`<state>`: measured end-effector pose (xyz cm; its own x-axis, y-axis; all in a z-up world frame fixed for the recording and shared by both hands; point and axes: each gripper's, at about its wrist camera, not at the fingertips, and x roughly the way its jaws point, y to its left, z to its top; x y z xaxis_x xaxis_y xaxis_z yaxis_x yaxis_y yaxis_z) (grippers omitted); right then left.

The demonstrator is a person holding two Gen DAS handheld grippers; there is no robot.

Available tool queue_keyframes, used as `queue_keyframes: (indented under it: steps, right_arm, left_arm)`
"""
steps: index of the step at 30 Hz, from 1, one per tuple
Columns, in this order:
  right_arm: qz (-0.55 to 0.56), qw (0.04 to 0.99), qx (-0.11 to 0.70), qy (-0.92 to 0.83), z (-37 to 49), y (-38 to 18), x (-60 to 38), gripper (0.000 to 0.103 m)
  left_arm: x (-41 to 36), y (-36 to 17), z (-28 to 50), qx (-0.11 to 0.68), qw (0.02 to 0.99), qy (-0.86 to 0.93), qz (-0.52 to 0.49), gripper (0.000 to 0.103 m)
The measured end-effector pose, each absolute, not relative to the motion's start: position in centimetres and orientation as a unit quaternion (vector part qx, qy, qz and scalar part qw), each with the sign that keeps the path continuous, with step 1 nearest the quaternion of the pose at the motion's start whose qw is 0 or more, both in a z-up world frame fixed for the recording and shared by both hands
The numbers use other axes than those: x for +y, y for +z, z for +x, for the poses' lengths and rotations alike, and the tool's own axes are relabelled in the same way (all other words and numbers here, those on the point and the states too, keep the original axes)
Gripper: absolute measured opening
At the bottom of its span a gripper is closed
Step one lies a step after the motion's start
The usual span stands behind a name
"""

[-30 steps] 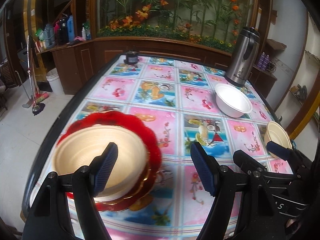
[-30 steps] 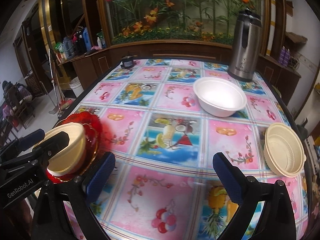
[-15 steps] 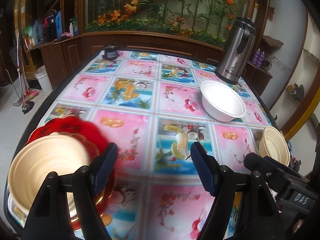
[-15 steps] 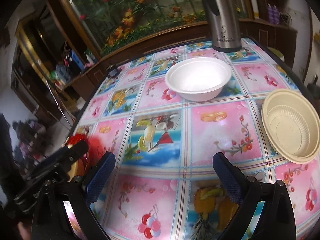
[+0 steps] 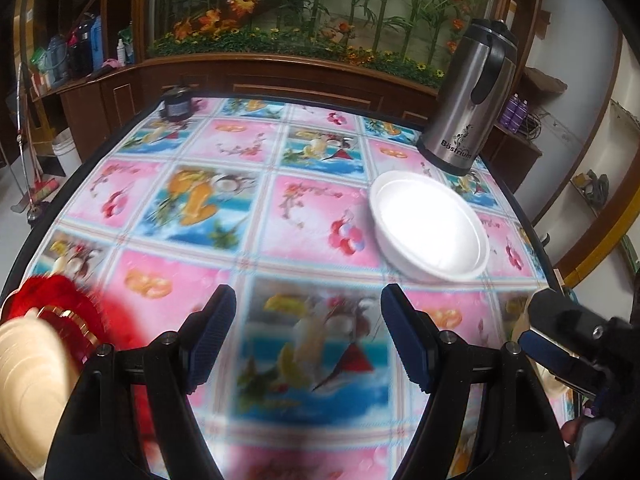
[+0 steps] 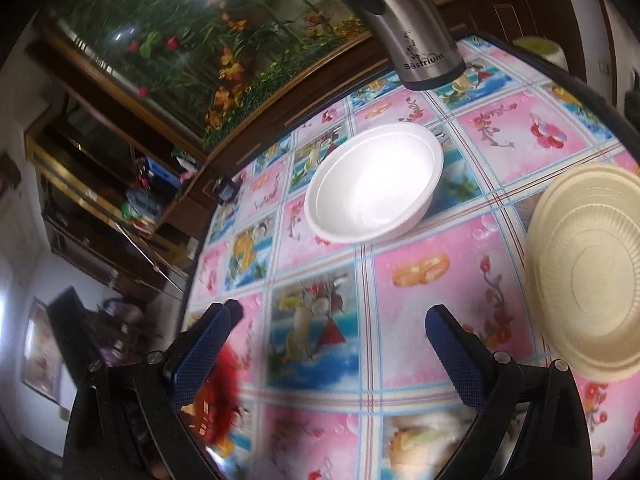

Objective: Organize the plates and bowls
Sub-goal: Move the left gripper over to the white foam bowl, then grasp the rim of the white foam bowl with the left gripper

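Observation:
A white bowl (image 5: 430,228) stands on the patterned table ahead and to the right of my left gripper (image 5: 308,336), which is open and holds nothing. At the left edge a cream bowl (image 5: 28,372) sits in a red plate (image 5: 60,312), both blurred. In the tilted right wrist view my right gripper (image 6: 332,352) is open and holds nothing. The white bowl (image 6: 372,184) lies beyond it. A ribbed cream bowl (image 6: 588,272) rests at its right near the table edge. The red plate (image 6: 216,400) shows behind its left finger.
A steel thermos jug (image 5: 468,100) stands just behind the white bowl, near the far right corner. A small dark jar (image 5: 176,104) sits at the far left corner. A wooden cabinet with artificial flowers runs behind the table (image 5: 320,200).
Both grippers have travelled right and forward over the table. The red plate with its cream bowl slid to the left edge. The right view rolled, and the white and ribbed cream bowls loom nearer.

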<state>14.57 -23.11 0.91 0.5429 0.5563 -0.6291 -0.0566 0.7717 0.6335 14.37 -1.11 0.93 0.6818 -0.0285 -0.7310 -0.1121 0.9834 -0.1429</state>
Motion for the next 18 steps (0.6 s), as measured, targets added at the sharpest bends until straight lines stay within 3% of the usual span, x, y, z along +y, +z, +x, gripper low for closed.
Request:
queue_keyframes:
  steps: [18]
  right_arm:
    - [0.335, 0.809, 0.467, 0.124, 22.4, -1.3, -26.2, 0.096]
  left_arm:
    - [-4.8, -1.7, 21.7, 0.418, 0.903, 0.031, -0.092, 0.075]
